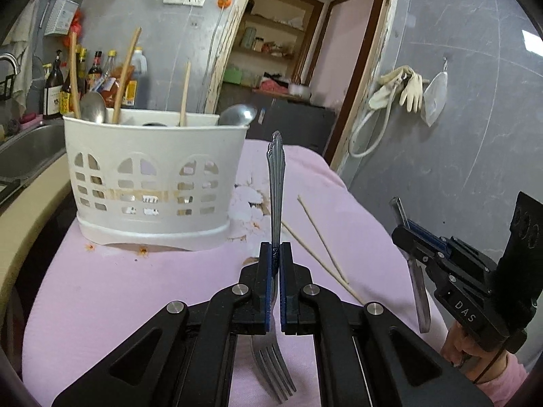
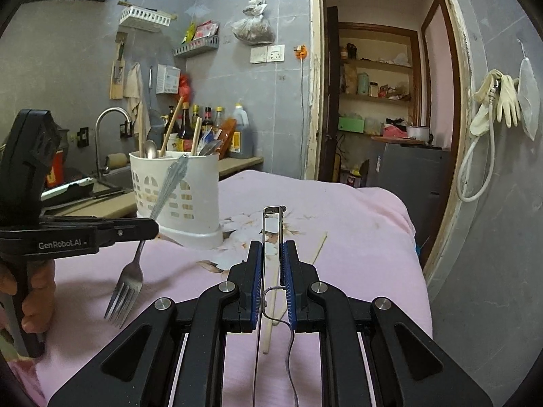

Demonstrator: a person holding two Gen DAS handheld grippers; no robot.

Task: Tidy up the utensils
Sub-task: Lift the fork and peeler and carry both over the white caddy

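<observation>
**Above the pink cloth: fork and peeler lifted, caddy ahead**

Over the cloth-covered worktop [image 1: 142,281], both tools are already in the air. The left gripper [image 1: 275,254] is clenched on a steel fork [image 1: 275,183], gripped around mid-handle, the ornate handle end pointing up and away, the tines [image 2: 122,302] hanging down toward the person. The right gripper [image 2: 273,271] has its fingers closed narrowly on a thin wire-framed metal tool, probably a peeler [image 2: 271,224], held through its slender frame, with its lower end trailing below the fingers.

The white slotted utensil caddy [image 1: 152,176] stands on the cloth toward the sink side, already holding spoons and wooden chopsticks. Two loose chopsticks [image 1: 319,237] lie on the cloth near the caddy.

Judging by looks, the fork is stiff, light and smooth, so it may pivot or slip between the pads; a hold near the balance point suits it, and it could go into the caddy tines-down. The peeler's wire frame looks springy and thin, likely to twist in a narrow pinch. The chopsticks are light and roll easily; taking them mid-length seems best.
</observation>
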